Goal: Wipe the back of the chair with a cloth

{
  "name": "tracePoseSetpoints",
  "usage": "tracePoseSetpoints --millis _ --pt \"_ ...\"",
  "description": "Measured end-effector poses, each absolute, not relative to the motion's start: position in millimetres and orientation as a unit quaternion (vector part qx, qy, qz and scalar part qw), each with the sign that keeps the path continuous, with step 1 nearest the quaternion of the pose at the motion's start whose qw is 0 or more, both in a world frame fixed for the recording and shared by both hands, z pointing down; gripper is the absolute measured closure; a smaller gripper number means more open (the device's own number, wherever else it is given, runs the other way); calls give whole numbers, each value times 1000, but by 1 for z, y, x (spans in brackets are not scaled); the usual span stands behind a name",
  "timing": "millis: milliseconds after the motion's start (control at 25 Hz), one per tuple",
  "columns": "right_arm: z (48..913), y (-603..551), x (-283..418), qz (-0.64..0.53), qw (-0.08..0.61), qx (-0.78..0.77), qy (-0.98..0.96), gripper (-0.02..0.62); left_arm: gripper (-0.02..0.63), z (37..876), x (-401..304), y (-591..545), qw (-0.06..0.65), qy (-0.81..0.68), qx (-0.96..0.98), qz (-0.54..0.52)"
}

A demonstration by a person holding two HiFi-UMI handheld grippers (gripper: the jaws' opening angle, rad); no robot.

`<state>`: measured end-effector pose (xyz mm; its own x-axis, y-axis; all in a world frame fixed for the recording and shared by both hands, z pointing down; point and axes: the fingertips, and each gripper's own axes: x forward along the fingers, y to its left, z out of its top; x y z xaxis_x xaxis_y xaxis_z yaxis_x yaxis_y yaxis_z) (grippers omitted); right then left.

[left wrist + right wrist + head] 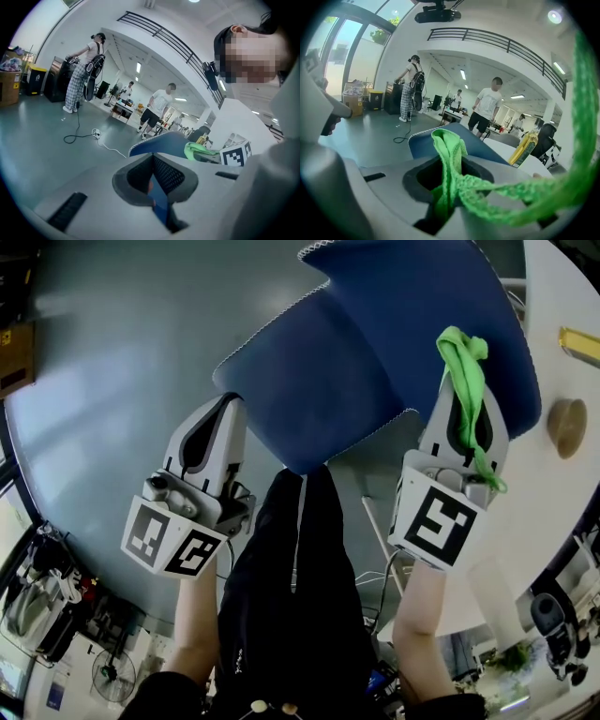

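The chair's blue back (375,343) fills the upper middle of the head view, its stitched lower edge towards me. My left gripper (230,401) is at the back's lower left corner, and a strip of the blue fabric (157,192) sits between its closed jaws. To the right, my right gripper (464,385) is shut on a bright green cloth (466,362), which bunches out of the jaws against the chair back and trails down over the gripper body. In the right gripper view the cloth (447,154) rises from the jaws with the chair back (480,143) just behind it.
A white table (562,521) curves along the right, with a yellow thing (581,341) and a round wooden piece (567,423) on it, and a yellow bottle (524,149). A cable (79,136) lies on the grey floor. Several people stand far off.
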<state>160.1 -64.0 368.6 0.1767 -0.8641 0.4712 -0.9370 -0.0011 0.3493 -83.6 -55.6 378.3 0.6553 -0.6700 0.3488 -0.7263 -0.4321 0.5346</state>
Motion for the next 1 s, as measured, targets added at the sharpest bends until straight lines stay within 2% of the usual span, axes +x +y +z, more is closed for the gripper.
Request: tracePoseSetpoints --millis 440,840,1000 --pt "296 -45 221 18 268 780 -565 551 604 352 -64 -63 319 -409 853 58" --pt "293 -33 276 110 185 831 -513 551 604 328 -43 -82 247 -390 881 104" --pt "304 -29 293 132 177 829 -513 551 604 327 -28 -74 248 -377 886 104"
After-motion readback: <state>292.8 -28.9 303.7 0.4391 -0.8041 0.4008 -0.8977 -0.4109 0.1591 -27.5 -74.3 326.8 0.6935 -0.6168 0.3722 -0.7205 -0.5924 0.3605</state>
